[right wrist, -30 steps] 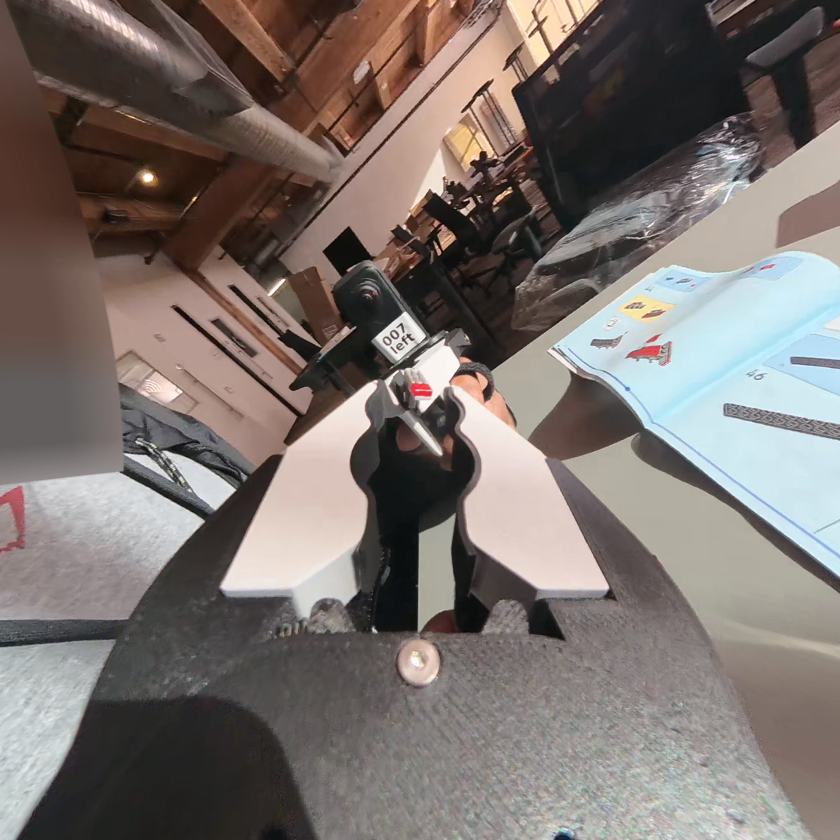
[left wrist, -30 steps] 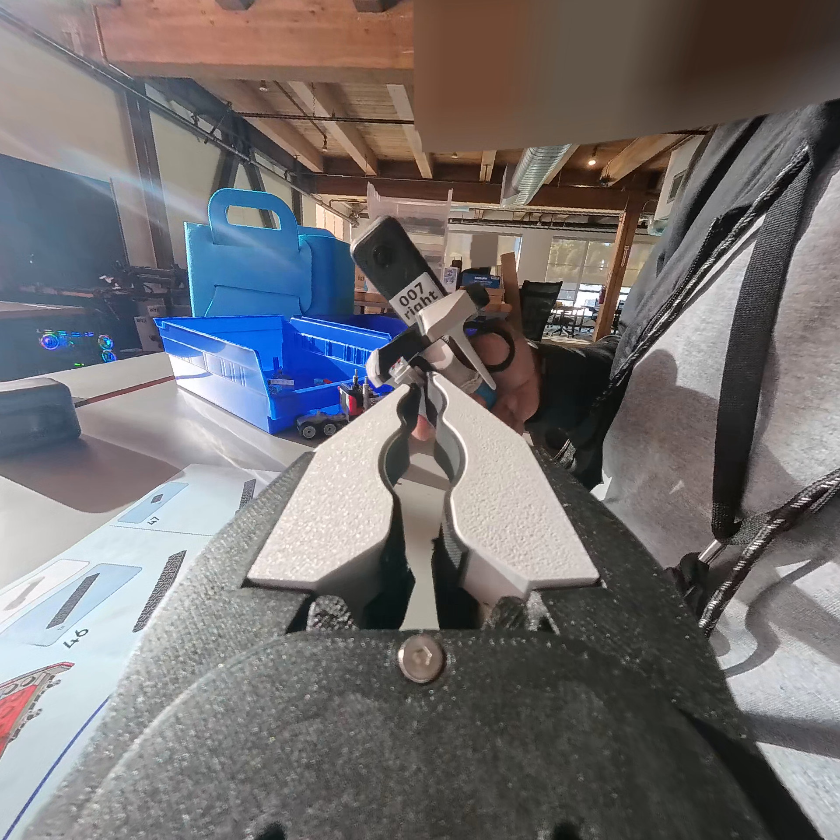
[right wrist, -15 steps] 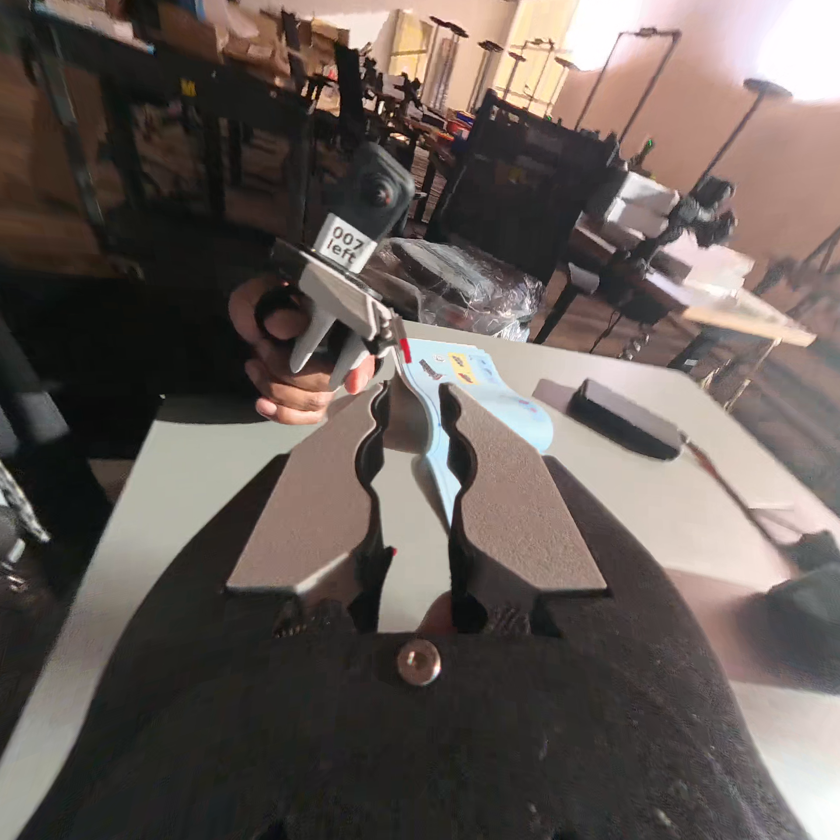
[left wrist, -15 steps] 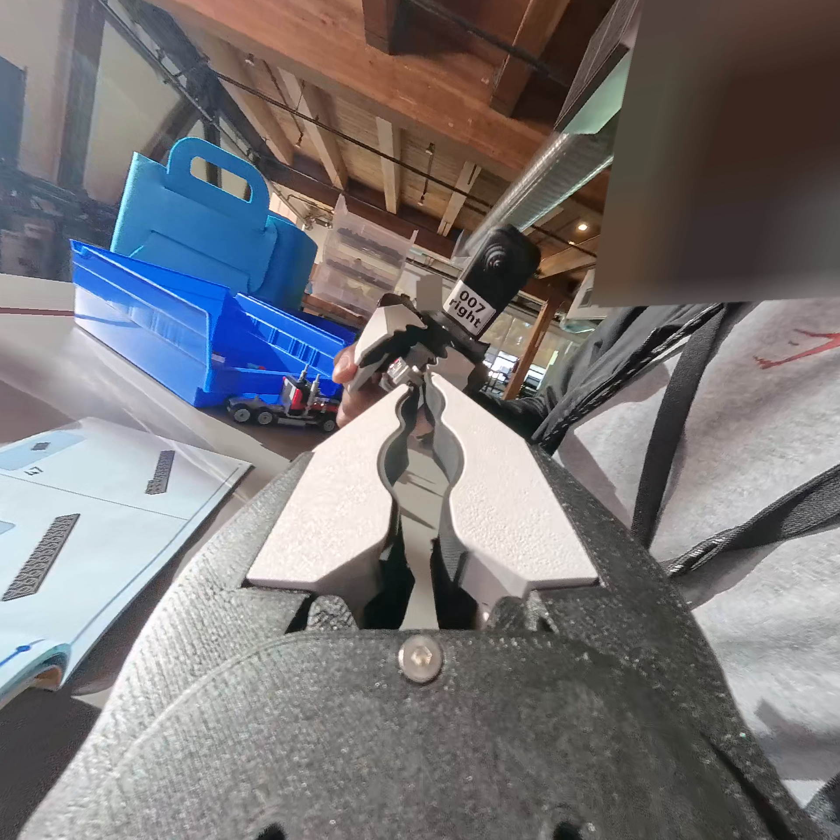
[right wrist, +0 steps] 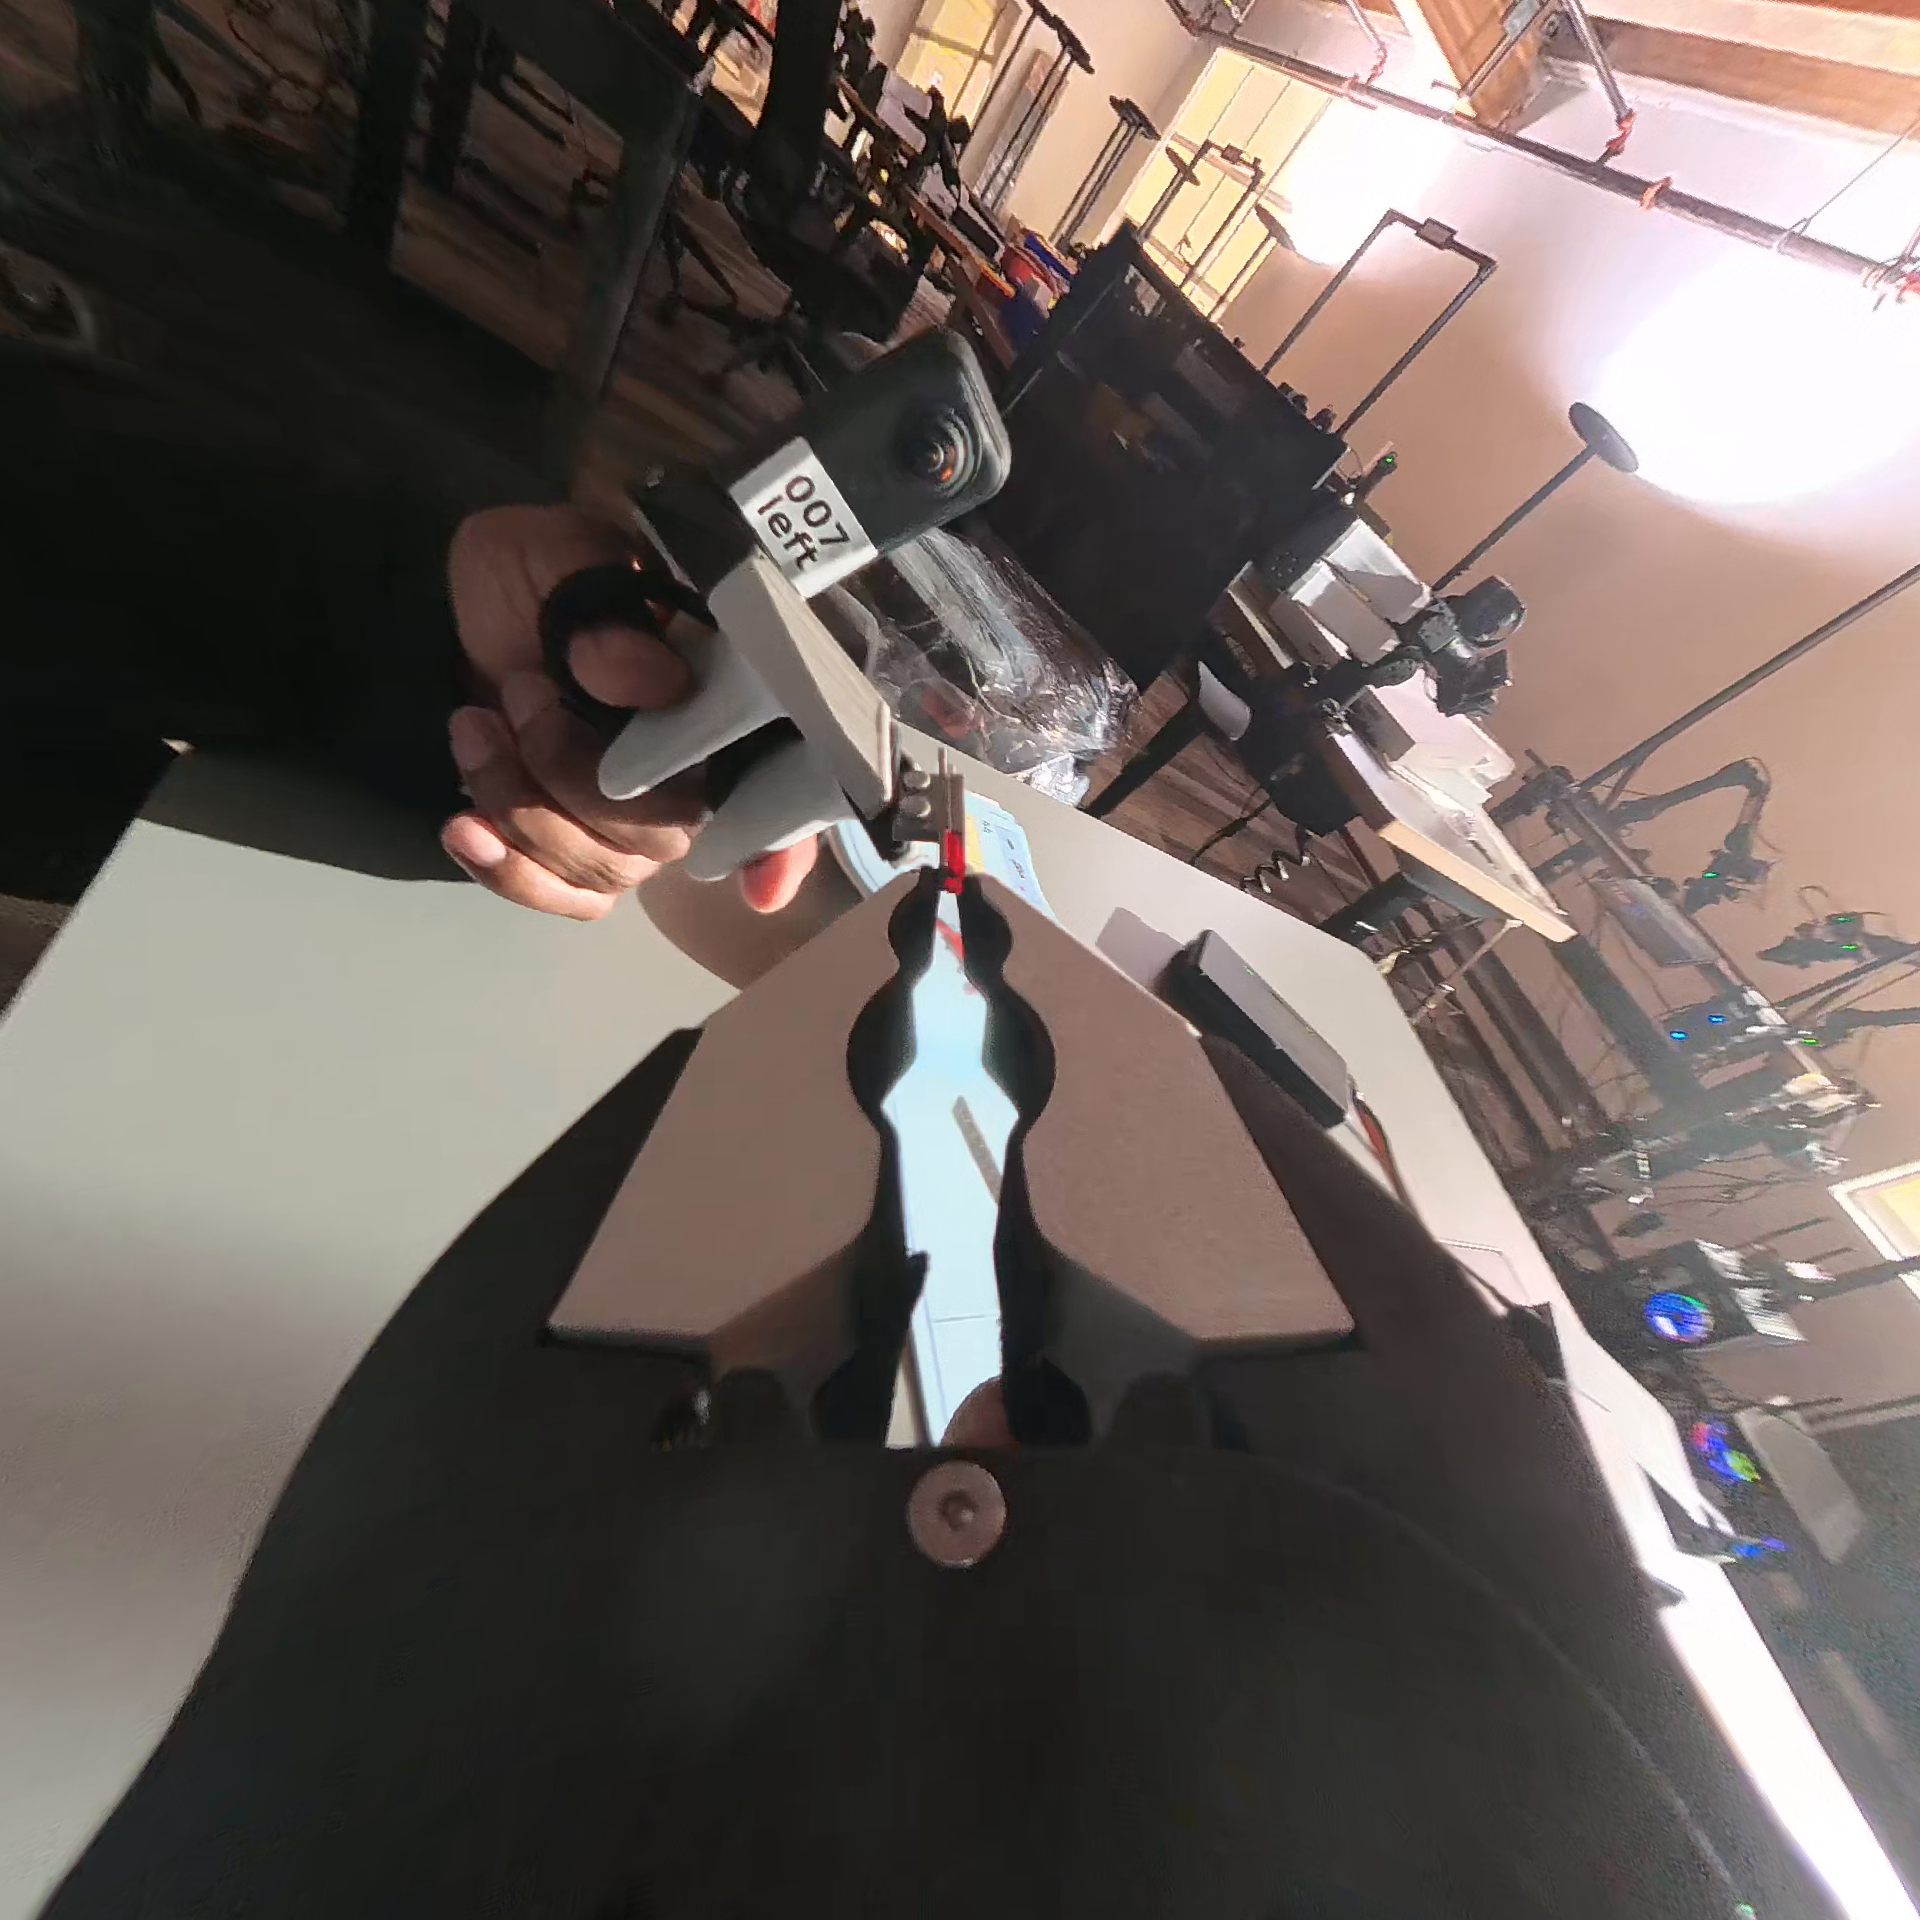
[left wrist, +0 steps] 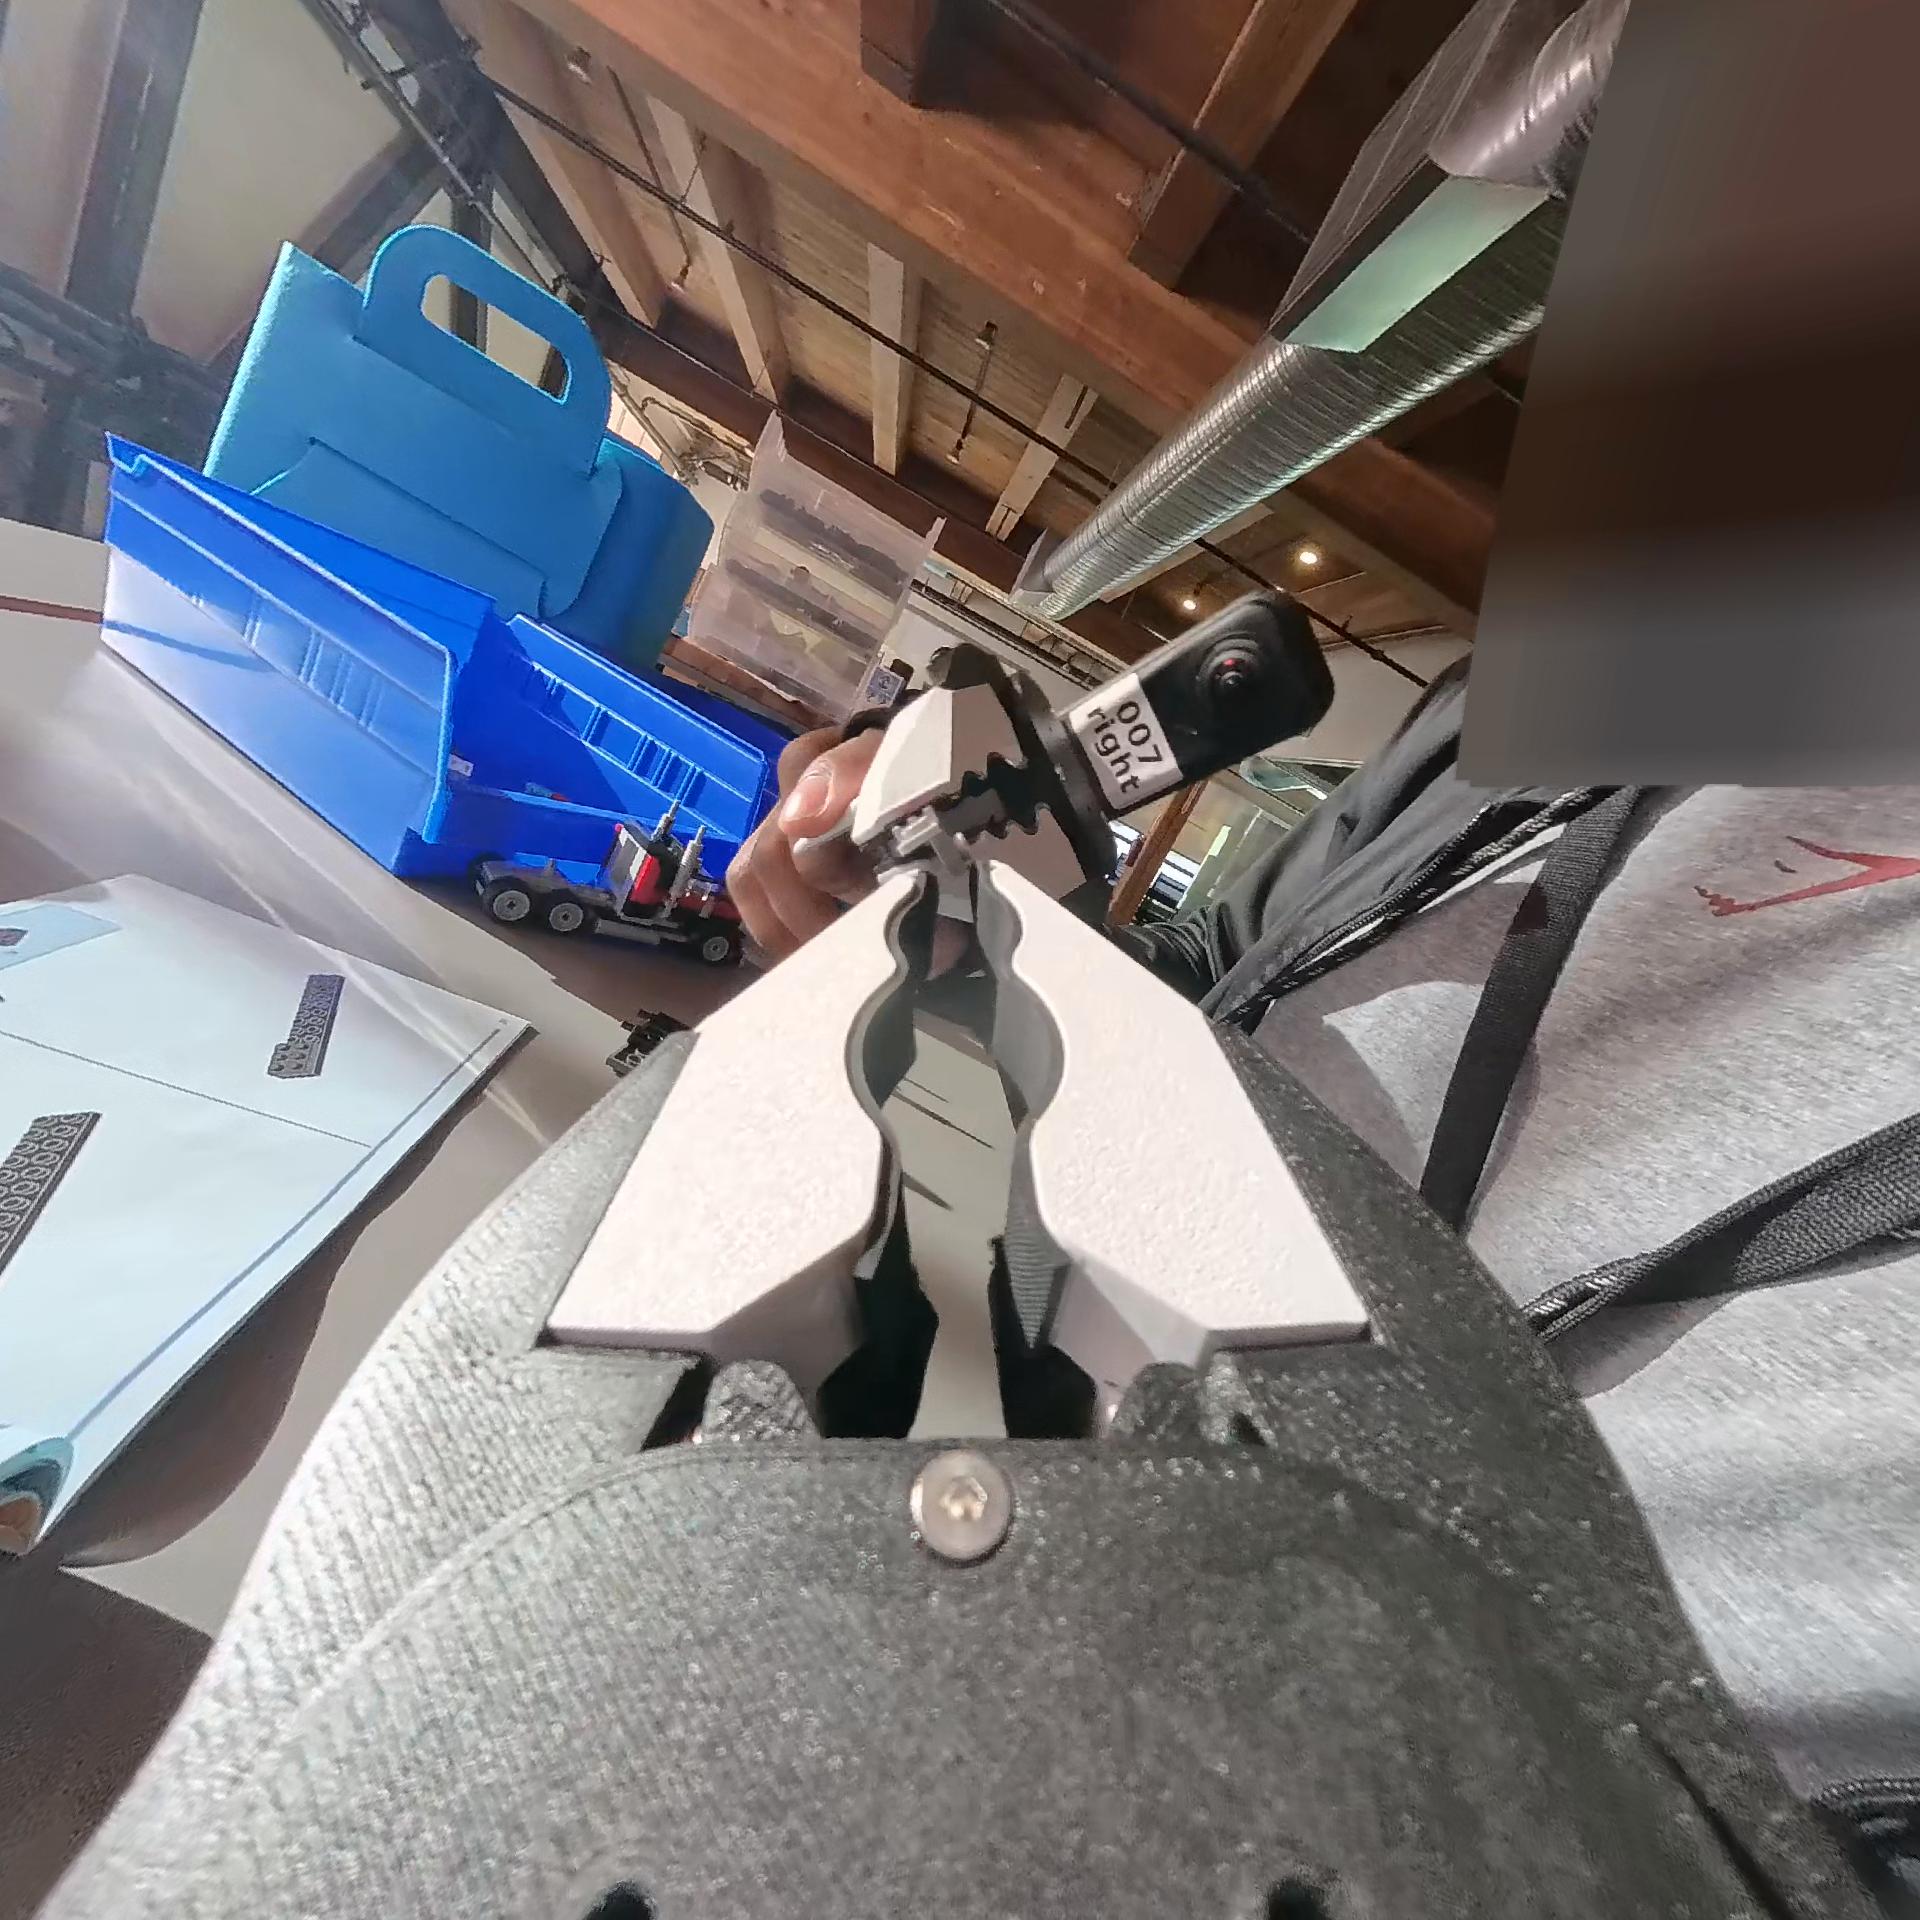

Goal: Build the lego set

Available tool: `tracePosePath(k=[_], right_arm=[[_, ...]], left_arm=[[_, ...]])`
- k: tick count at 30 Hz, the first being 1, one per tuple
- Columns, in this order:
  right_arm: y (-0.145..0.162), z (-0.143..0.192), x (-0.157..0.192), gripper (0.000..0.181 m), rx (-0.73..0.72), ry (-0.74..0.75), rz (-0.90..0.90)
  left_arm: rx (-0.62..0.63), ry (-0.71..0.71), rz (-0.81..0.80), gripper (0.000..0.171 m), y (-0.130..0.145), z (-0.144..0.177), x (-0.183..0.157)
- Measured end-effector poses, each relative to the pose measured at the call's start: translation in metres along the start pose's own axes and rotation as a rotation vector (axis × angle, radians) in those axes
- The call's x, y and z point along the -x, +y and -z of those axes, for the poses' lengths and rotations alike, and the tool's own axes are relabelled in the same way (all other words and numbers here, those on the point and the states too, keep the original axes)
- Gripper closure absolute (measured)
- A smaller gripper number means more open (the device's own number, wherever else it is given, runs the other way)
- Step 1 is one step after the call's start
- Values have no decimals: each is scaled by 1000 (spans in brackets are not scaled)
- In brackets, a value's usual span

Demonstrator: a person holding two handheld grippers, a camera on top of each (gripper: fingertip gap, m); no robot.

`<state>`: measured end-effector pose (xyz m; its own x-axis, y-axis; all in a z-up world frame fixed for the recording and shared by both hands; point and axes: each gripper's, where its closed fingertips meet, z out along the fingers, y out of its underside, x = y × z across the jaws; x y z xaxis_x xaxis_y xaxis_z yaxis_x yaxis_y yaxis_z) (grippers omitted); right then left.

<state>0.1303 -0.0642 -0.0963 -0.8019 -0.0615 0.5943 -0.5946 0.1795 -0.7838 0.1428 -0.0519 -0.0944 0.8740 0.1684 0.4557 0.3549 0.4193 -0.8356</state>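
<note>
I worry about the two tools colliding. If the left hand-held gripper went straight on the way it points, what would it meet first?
Most likely the right hand-held gripper, whose tips sit right at the left hand-held gripper tips; they look nearly touching, though depth is unclear.

A flat black device point(right wrist: 1257, 1013) lies on the grey table point(right wrist: 260, 1039) — the landmark here. Past the table's far edge stands a bundle wrapped in clear plastic point(right wrist: 997, 644), with dark shelving point(right wrist: 1153, 457) behind it. Above the table run wooden ceiling beams point(left wrist: 935, 177) and a ribbed silver duct point(left wrist: 1278, 416) — a clear plastic drawer unit point(left wrist: 810, 582) stands beyond it.
</note>
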Motion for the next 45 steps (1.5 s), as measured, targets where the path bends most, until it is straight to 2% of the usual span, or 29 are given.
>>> tracePosePath(k=[8, 11, 13, 20, 24, 28, 31, 35, 39, 42, 45], right_arm=[[8, 0, 0, 175, 84, 49, 230], [5, -1, 1, 175, 74, 55, 286], [4, -3, -1, 175, 78, 59, 312], [11, -13, -10, 175, 116, 68, 430], [23, -20, -15, 174, 192, 45, 567], [46, -23, -23, 173, 328, -40, 778], [66, -23, -42, 173, 451, -106, 994], [85, -23, -85, 174, 588, -166, 1287], [96, -31, -135, 174, 700, -151, 1535], [91, -41, -156, 174, 683, -79, 1721], [84, -49, -154, 174, 590, -23, 1901]], left_arm=[[4, 5, 62, 156, 2, -4, 1], [-7, -5, 67, 165, 1, -4, 4], [-23, -4, 67, 166, -2, -3, 4], [-40, -100, -18, 166, -7, 2, 16], [-22, -167, -93, 166, -8, 6, 22], [-8, -249, -151, 166, -11, 14, 32], [-24, -289, -161, 166, -16, 21, 37], [-40, -325, -177, 166, -21, 28, 41], [-49, -336, -180, 166, -23, 29, 44], [-45, -347, -190, 166, -23, 28, 45], [-41, -350, -197, 166, -22, 28, 44]])
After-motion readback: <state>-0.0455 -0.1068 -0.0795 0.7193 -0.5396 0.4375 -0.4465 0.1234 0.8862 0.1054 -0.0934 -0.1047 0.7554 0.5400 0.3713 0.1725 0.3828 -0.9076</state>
